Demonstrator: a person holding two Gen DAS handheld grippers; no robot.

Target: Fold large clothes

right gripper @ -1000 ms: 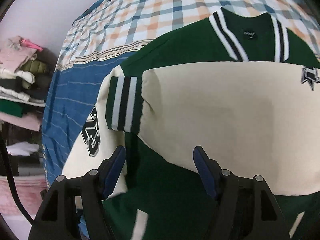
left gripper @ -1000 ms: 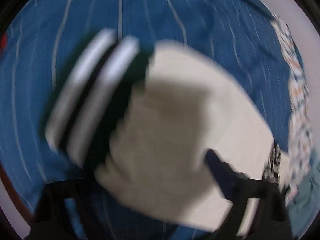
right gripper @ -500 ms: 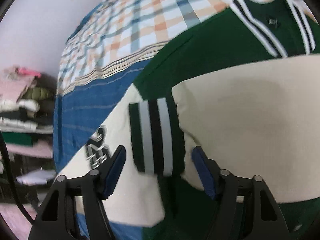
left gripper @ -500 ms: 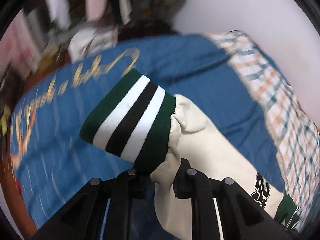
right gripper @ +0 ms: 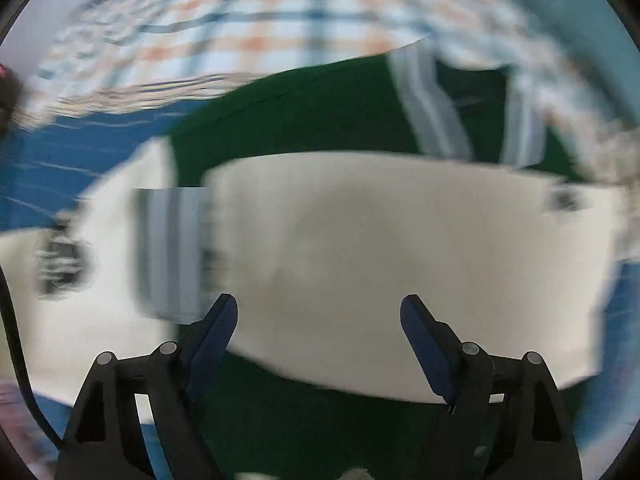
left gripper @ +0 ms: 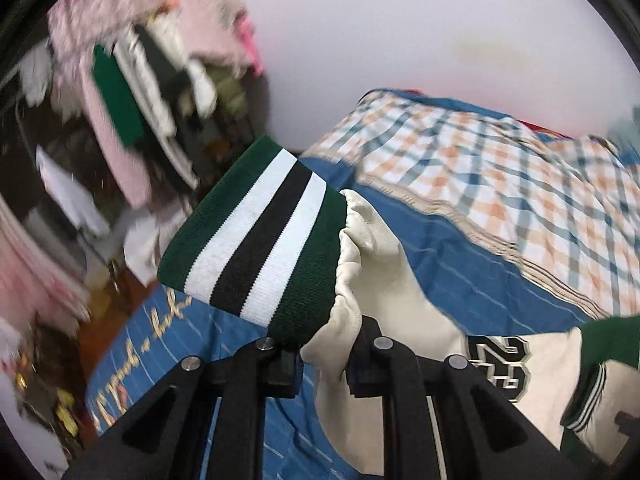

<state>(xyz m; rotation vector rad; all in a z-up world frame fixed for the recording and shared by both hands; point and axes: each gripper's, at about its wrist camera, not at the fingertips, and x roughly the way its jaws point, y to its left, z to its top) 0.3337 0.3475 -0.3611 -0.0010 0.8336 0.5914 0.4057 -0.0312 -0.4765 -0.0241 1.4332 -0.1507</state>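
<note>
A green varsity jacket with cream sleeves point(right gripper: 304, 112) lies on a bed. My left gripper point(left gripper: 324, 356) is shut on one cream sleeve point(left gripper: 384, 272) just behind its green, white and black striped cuff point(left gripper: 256, 240), and holds it lifted above the bed. A "22" patch point(left gripper: 500, 364) shows on the sleeve lower right. My right gripper point(right gripper: 320, 320) is open and empty, hovering over the other cream sleeve point(right gripper: 380, 248), which lies folded across the green body. That sleeve's striped cuff point(right gripper: 172, 252) sits to the left. The right wrist view is blurred.
The bed carries a blue striped cover point(left gripper: 460, 264) and an orange-and-blue checked quilt point(left gripper: 500, 168). Piles of clothes point(left gripper: 132, 80) stand on shelves at the left beside a white wall point(left gripper: 400, 20). Brown floor point(left gripper: 116, 304) shows past the bed's edge.
My left gripper has lifted and swung the held sleeve upward, so the view now faces the wall and shelves. My right gripper has moved rightward over the folded sleeve, still open.
</note>
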